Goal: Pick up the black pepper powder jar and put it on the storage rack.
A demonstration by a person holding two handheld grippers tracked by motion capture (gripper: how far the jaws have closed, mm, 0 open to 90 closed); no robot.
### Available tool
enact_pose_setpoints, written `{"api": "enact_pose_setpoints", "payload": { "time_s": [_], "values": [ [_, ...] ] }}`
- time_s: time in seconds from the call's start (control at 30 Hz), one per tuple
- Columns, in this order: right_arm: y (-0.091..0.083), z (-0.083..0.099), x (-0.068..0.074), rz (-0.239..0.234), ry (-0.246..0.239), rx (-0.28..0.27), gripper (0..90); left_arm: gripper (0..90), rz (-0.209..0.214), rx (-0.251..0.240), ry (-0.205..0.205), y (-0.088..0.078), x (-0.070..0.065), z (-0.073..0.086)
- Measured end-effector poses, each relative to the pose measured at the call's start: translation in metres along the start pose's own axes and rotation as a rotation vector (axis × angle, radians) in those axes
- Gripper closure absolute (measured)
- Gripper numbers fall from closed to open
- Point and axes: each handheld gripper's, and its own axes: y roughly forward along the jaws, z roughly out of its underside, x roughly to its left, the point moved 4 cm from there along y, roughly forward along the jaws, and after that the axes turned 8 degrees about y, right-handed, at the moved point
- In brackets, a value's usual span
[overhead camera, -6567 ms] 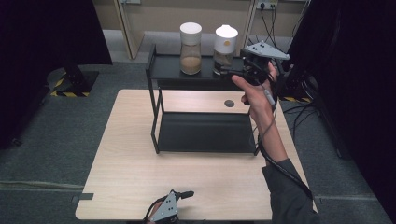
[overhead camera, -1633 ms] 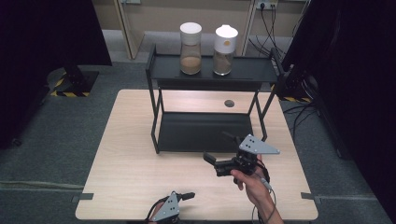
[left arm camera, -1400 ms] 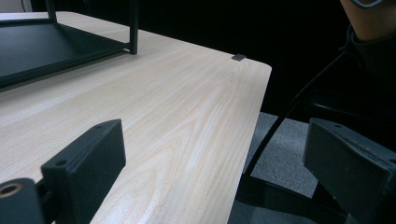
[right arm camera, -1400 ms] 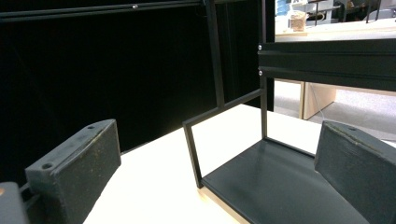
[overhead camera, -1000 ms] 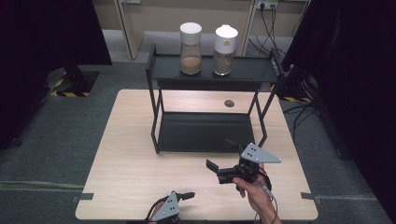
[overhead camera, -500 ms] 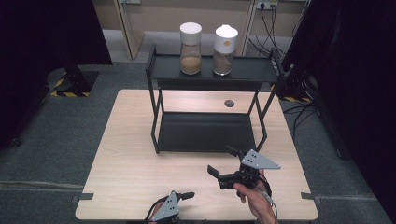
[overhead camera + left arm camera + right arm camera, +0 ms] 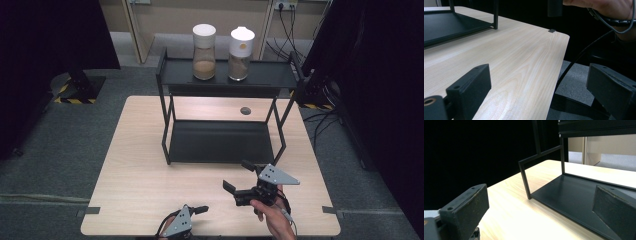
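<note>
Two clear jars with white lids and brown contents stand side by side on the top tier of a black shelf (image 7: 272, 76): the left jar (image 7: 204, 52) and the right jar (image 7: 241, 48). A hand holds my right gripper (image 7: 239, 176) low over the table in front of the shelf, open, with nothing between the jaws. In the right gripper view my right gripper (image 7: 541, 192) faces the shelf's lower tier (image 7: 579, 195). My left gripper (image 7: 199, 210) rests at the table's front edge. In its own view the left gripper (image 7: 540, 75) is open over bare wood.
The light wooden table (image 7: 135, 165) has a small dark hole (image 7: 245, 110) behind the shelf. The shelf's lower tier (image 7: 220, 142) is bare. Grey floor surrounds the table, with dark curtains at both sides. Cables (image 7: 287, 20) lie at the back right.
The right gripper has come down from beside the right jar on the top tier to the table's front, drifting slightly nearer in the last second. The left gripper has stayed put.
</note>
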Motion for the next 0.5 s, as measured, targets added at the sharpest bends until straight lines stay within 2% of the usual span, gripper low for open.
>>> {"api": "enact_pose_setpoints", "payload": {
  "time_s": [0.27, 0.5],
  "values": [
    [-0.004, 0.009, 0.003, 0.009, -0.006, 0.011, 1.1, 5.2, -0.002, -0.001, 0.0, 0.0, 0.001, 0.0],
    [-0.01, 0.016, 0.003, 0.0, -0.011, -0.006, 1.2, 5.2, -0.008, -0.004, 0.002, 0.0, 0.002, 0.0]
  ]
}}
